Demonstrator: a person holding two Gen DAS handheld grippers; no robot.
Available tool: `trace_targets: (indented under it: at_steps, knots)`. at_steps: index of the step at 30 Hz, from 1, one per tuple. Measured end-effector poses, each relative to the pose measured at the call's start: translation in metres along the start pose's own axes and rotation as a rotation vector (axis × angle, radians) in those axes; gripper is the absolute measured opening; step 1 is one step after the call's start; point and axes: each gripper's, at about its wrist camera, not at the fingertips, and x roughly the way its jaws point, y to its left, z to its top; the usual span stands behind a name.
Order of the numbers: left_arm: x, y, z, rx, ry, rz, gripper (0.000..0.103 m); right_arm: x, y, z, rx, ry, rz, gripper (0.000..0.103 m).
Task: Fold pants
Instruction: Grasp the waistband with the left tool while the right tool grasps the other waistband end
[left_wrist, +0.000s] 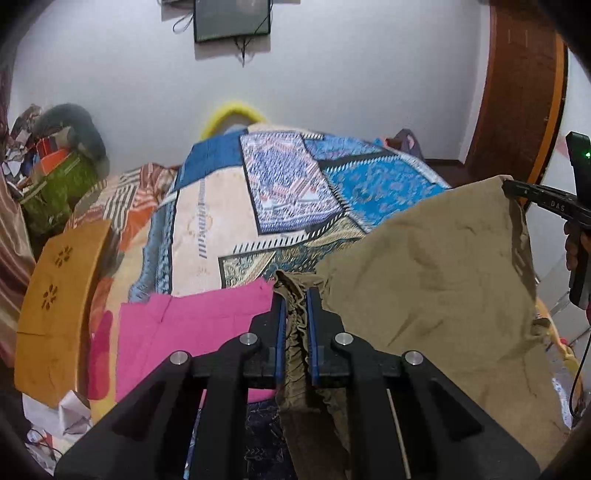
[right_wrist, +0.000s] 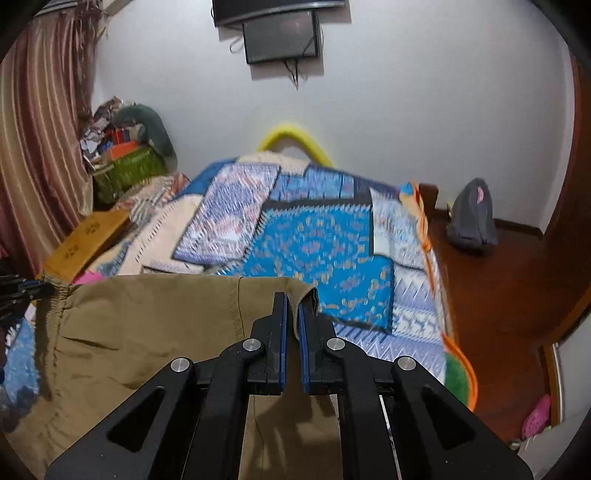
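Observation:
Khaki pants (left_wrist: 432, 273) hang spread in the air above the bed, held at two corners. My left gripper (left_wrist: 295, 299) is shut on the gathered elastic waistband. My right gripper (right_wrist: 292, 314) is shut on the other top corner of the pants (right_wrist: 147, 332). In the left wrist view the right gripper (left_wrist: 517, 190) shows at the far right, pinching the cloth's upper corner. In the right wrist view the left gripper (right_wrist: 40, 288) shows at the far left edge on the waistband. The lower part of the pants is hidden below both views.
A bed with a blue patchwork blanket (left_wrist: 280, 192) lies ahead. A folded pink garment (left_wrist: 192, 325) lies on the bed near my left gripper. An orange cardboard box (left_wrist: 55, 306) and a clutter pile (left_wrist: 55, 173) stand at left. Wooden floor (right_wrist: 498, 295) and a grey bag (right_wrist: 472, 218) are at right.

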Motion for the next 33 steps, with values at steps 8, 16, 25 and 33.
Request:
trace_targets:
  at_steps: [8, 16, 25, 33]
  knots:
    - [-0.066, -0.016, -0.008, 0.017, -0.044, -0.024, 0.009, -0.076, 0.014, -0.007, 0.036, -0.069, 0.043, 0.005]
    - [-0.13, -0.035, -0.038, 0.013, -0.079, -0.033, 0.009, -0.147, 0.031, -0.036, 0.076, -0.137, 0.069, 0.005]
    - [-0.175, -0.054, -0.083, 0.046, -0.082, -0.04, 0.008, -0.191, 0.046, -0.081, 0.107, -0.144, 0.083, 0.005]
    - [-0.205, -0.066, -0.119, 0.076, -0.082, -0.057, 0.008, -0.217, 0.052, -0.117, 0.123, -0.154, 0.087, 0.005]
